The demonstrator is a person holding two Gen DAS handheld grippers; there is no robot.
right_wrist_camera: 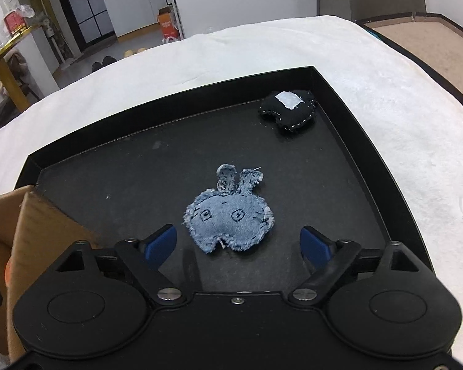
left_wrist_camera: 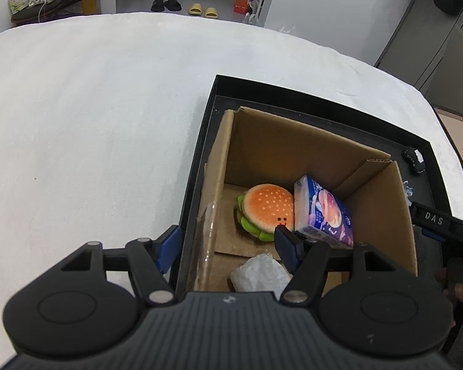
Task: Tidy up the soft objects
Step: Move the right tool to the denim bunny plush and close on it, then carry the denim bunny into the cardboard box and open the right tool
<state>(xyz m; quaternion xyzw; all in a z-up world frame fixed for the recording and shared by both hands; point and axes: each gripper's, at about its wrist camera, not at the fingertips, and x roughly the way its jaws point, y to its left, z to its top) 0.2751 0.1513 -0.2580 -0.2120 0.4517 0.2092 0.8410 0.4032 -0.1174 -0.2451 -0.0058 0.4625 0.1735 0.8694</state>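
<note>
Your right tool [right_wrist_camera: 236, 240] hangs spread wide over the denim bunny [right_wrist_camera: 230, 215], one finger on each side and neither touching it, lined up to pinch it across its width. The bunny lies flat on the black tray [right_wrist_camera: 364, 141], with a black plush [right_wrist_camera: 288, 109] well apart in the far corner. Your left tool [left_wrist_camera: 228, 240] is released too, gripping nothing; its fingers straddle the near wall of the box [left_wrist_camera: 293, 148], perhaps to steady it. Inside sit a burger [left_wrist_camera: 267, 211], a tissue pack [left_wrist_camera: 322, 212] and a white wad [left_wrist_camera: 260, 273].
</note>
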